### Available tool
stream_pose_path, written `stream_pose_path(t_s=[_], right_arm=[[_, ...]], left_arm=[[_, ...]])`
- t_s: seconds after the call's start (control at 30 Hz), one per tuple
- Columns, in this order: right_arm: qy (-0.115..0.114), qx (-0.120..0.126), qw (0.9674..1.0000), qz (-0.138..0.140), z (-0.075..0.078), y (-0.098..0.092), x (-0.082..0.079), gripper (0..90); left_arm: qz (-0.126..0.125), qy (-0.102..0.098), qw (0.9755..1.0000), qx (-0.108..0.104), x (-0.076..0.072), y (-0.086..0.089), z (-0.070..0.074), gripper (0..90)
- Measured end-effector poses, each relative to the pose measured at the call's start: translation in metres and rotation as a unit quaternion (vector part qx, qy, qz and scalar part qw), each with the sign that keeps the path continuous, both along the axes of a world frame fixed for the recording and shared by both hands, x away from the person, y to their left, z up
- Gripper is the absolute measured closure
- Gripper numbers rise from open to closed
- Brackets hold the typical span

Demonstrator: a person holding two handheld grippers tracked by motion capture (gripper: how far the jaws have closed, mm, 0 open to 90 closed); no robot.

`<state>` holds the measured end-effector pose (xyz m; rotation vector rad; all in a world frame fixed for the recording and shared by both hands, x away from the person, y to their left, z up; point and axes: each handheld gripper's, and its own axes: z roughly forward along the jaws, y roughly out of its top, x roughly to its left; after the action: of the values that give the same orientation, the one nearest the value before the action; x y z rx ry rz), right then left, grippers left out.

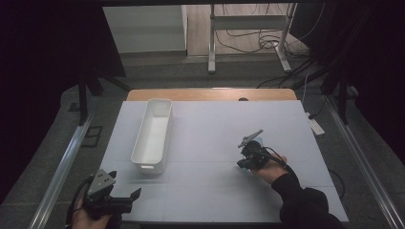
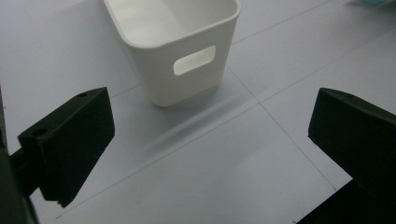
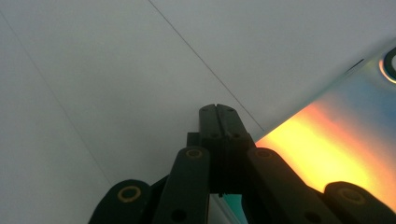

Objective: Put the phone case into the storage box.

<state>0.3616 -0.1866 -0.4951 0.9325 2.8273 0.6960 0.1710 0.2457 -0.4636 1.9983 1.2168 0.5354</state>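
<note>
My left gripper (image 1: pixel 125 185) is held by a hand at the table's near left corner. Its jaws stand wide open with nothing between them (image 2: pixel 210 154), and they face the near end of a white oblong bin (image 2: pixel 180 51). The bin (image 1: pixel 153 136) stands left of centre and looks empty. A hand holds my right gripper (image 1: pixel 242 163) low over the right half of the table. Its jaws are shut tight (image 3: pixel 218 112). A shiny disc (image 3: pixel 336 140) with rainbow glare lies flat on the table just beside and under them. The same disc shows as a pale blue patch (image 1: pixel 258 142).
A white mat (image 1: pixel 210 143) covers the table, with a strip of wood (image 1: pixel 210 94) bare at the far edge. Beyond the table are a metal stand (image 1: pixel 248 43) and cables on the floor. Dark curtains hang on both sides.
</note>
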Motion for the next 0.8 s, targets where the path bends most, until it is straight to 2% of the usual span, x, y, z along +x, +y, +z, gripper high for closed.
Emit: stream_pose_path(t_s=[0.23, 0.33, 0.8], right_arm=[[0.007, -0.016, 0.9998, 0.006, -0.007, 0.003, -0.001, 89.1], [0.009, -0.014, 0.9998, 0.002, -0.007, 0.002, -0.001, 89.1], [0.008, -0.016, 0.9996, -0.021, -0.006, -0.02, 0.0, 89.2]], left_arm=[[0.0, 0.001, 1.0, -0.004, 0.0, 0.001, 0.0, 0.9], [0.0, 0.0, 1.0, -0.005, 0.0, 0.001, 0.0, 1.0], [-0.002, -0.001, 1.0, -0.004, 0.0, 0.001, 0.0, 1.0]])
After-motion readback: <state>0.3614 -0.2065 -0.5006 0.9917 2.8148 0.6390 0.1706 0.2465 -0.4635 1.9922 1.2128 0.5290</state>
